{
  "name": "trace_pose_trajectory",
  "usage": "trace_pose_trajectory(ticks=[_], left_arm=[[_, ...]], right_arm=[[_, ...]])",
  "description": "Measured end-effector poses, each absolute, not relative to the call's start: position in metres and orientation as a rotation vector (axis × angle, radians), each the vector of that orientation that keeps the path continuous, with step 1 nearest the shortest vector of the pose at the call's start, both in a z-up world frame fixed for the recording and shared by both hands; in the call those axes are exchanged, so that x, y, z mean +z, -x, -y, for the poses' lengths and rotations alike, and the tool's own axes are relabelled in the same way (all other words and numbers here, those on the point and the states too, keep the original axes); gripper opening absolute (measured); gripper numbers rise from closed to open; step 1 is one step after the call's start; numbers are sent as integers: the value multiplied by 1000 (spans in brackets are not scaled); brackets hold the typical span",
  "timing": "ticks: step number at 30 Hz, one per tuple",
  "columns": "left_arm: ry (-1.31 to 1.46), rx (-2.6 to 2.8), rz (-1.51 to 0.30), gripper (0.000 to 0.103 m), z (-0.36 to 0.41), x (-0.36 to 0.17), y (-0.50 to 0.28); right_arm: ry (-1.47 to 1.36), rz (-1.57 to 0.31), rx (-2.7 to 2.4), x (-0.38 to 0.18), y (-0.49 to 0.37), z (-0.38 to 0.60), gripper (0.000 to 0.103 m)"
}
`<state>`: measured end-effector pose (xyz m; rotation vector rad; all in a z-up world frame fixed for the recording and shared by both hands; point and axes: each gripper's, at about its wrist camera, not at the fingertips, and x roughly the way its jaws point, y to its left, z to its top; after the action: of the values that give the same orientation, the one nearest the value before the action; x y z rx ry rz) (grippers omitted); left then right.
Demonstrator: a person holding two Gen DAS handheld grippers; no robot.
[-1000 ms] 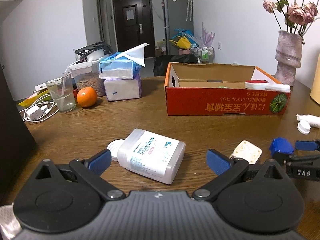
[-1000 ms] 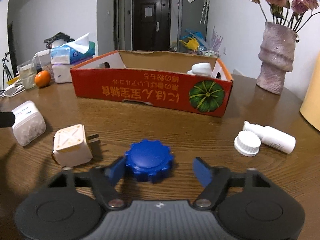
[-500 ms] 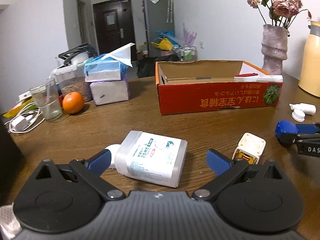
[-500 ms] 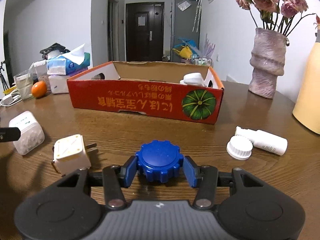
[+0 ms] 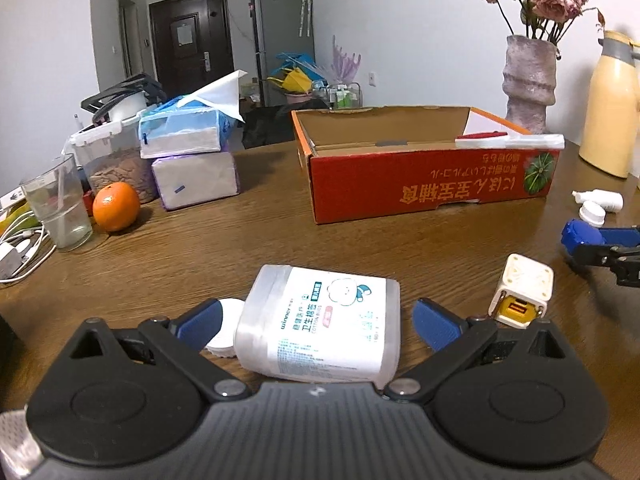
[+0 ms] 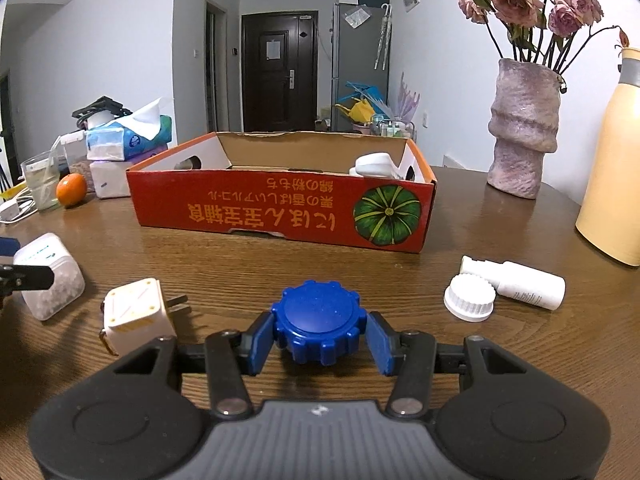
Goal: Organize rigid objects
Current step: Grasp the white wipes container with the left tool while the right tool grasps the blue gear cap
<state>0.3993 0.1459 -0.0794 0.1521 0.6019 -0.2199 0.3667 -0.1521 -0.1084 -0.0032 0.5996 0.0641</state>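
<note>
- A wooden worktop [image 6: 280,264] in a lived-in room is shown, with a dark door and a fridge at the back and an open red box [image 6: 280,208] set across the middle.
- The right claw [image 6: 319,338] is seen clamped on a blue cap [image 6: 319,322]; its jaws have just been closing, and both pads now press the cap's ribbed sides. The cap sits low over the worktop, and whether it is lifted clear cannot be told.
- The box lies straight ahead of the right claw, its long side facing it, so a short carry forward and over the near wall is judged to be called for.
- The left claw [image 5: 316,320] is held wide apart around a white jar [image 5: 320,328], which lies on its side with its long axis across the jaws and its lid [image 5: 224,332] by the left pad. Neither pad touches it.
- For the left claw the box lies ahead and to the right.
- A plug [image 6: 136,314] lies between the two claws, and a small bottle [image 6: 520,284] with its cap off lies right of the blue cap.
</note>
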Motion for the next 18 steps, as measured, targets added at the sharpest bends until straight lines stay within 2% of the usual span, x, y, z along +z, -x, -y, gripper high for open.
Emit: trace_pose_trajectory(ticks=[13, 15, 16, 18], left_arm=[[-152, -224, -658, 103, -148, -91, -425], [-150, -236, -659, 96, -147, -91, -424], [-149, -245, -661, 88, -147, -91, -424], [-154, -241, -662, 84, -146, -92, -424]], right_arm=[[11, -613, 65, -109, -369, 151, 49], [12, -613, 65, -109, -369, 151, 49], [11, -613, 66, -109, -369, 151, 49], [11, -607, 67, -109, -368, 151, 49]])
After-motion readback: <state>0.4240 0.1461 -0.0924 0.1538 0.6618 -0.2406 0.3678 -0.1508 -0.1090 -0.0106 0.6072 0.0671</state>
